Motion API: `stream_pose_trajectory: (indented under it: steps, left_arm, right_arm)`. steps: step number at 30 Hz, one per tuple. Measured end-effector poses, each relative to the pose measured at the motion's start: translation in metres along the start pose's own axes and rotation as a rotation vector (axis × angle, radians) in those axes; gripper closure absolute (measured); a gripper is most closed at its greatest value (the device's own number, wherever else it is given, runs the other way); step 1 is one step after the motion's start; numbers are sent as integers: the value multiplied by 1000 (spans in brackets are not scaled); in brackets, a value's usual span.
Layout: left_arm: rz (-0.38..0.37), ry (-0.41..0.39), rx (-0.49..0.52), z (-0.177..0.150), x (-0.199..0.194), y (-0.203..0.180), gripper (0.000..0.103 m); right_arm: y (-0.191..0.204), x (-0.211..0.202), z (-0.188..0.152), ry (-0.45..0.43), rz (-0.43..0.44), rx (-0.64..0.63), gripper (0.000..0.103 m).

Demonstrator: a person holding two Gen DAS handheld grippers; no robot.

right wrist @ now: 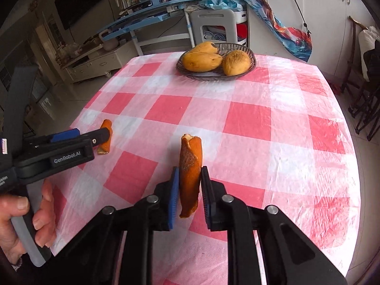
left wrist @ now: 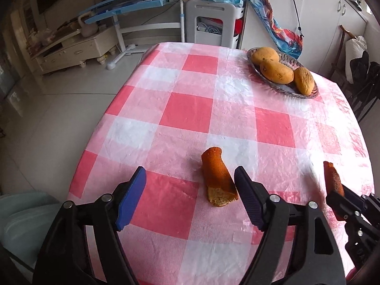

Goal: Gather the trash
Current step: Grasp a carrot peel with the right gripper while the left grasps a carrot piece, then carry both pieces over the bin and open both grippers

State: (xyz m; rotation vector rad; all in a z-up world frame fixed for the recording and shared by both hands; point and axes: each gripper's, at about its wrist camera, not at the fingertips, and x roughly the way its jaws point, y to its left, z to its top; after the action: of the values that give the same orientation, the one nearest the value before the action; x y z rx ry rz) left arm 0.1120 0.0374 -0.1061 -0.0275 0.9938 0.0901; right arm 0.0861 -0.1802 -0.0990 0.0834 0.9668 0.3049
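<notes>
An orange mango peel [left wrist: 218,177] lies on the pink checked tablecloth [left wrist: 190,109], between the open fingers of my left gripper [left wrist: 190,178], closer to the right finger. It also shows in the right wrist view [right wrist: 105,140], partly behind the left gripper [right wrist: 78,137]. My right gripper [right wrist: 189,173] is shut on a second curled peel [right wrist: 190,166] and holds it upright above the table. That peel [left wrist: 332,178] shows at the right edge of the left wrist view, in the right gripper [left wrist: 337,194].
A wicker basket [right wrist: 249,57] with three mangoes [right wrist: 204,61] stands at the table's far side. A pale bin [left wrist: 21,218] sits below the table's near left edge. Folded black chairs [right wrist: 365,109] stand to the right. A white stool [left wrist: 213,21] is beyond the table.
</notes>
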Motion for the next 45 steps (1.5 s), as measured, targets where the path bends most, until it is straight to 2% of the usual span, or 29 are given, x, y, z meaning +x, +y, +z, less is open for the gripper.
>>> stream_pose_trajectory:
  steps: [3, 4, 6, 9, 11, 15, 20, 22, 24, 28, 36, 41, 45]
  left_arm:
    - [-2, -13, 32, -4, 3, -7, 54]
    - [-12, -17, 38, -4, 3, -8, 67]
    - [-37, -20, 49, -5, 0, -10, 83]
    - [-118, -26, 6, -7, -10, -5, 90]
    - [-177, -58, -12, -10, -26, -4, 90]
    - [-258, -156, 16, -24, -74, -5, 90]
    - [-317, -285, 95, -49, -134, -5, 91]
    - [-337, -309, 93, -63, -152, 0, 91]
    - [-390, -306, 72, -77, -164, 7, 91]
    - [-444, -302, 60, -99, -181, 17, 91]
    - [-458, -241, 80, -147, -196, 27, 91]
    - [-476, -165, 112, -182, -197, 23, 91]
    - [-473, -78, 146, -213, -192, 12, 91]
  right_arm:
    - [4, 2, 0, 4, 12, -1, 84]
    - [7, 3, 0, 5, 15, -7, 84]
    - [12, 3, 0, 5, 25, -19, 84]
    - [16, -1, -3, 1, 66, -23, 84]
    - [17, -5, -4, -7, 109, -7, 84]
    - [19, -22, -7, -39, 180, 26, 84]
    - [29, -51, -14, -83, 226, 27, 84]
    - [33, -64, -19, -107, 232, 22, 84]
    - [34, -75, -28, -130, 250, 40, 84]
    - [39, -90, -53, -143, 277, 61, 84]
    - [52, -115, -105, -118, 279, 61, 84]
    - [64, -120, -149, -30, 267, 73, 84]
    - [70, -110, -186, 92, 218, 95, 82]
